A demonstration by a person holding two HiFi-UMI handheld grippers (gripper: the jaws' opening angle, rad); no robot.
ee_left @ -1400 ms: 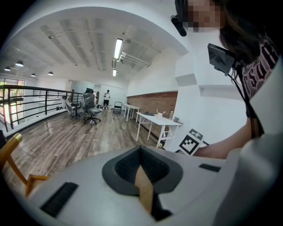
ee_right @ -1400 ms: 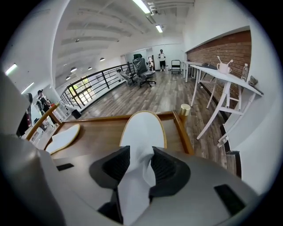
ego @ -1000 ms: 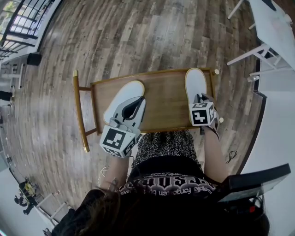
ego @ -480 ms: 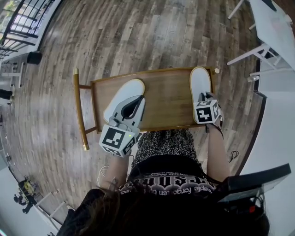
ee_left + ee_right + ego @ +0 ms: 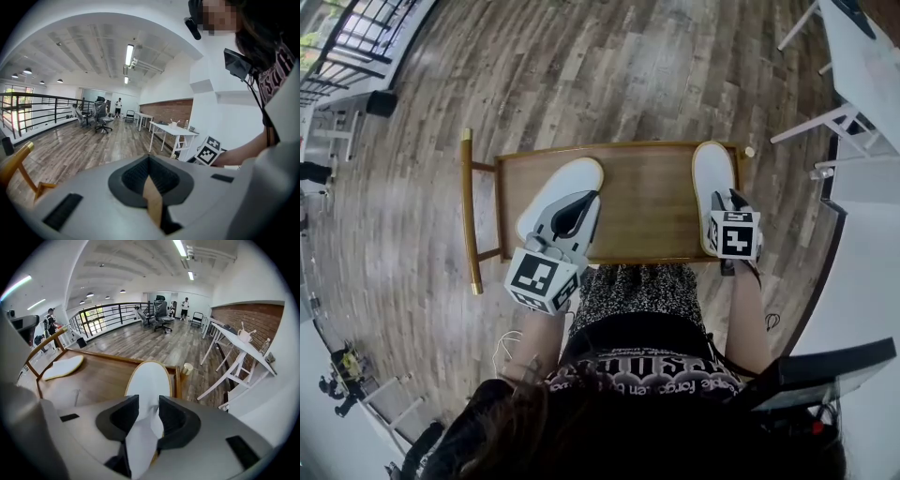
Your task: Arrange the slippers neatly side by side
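At the right end of the bench (image 5: 647, 202), the right slipper (image 5: 712, 169) lies flat, toe pointing away. Its white heel sits loose inside the right gripper (image 5: 148, 401), whose jaws have just been opening wide. Nearer the bench's left end, the left gripper (image 5: 149, 176) is pinched tight on the heel of the left slipper (image 5: 567, 183). That slipper should slide across the bench until just beside its mate, toes level and sides parallel. Count: 2 slippers, 2 grippers, 1 bench.

The person wears a black top (image 5: 619, 342) lettered white and a speckled garment (image 5: 642, 291) (black-and-white); the left gripper (image 5: 579, 204) and right gripper (image 5: 733, 200) are grey, with marker cubes.
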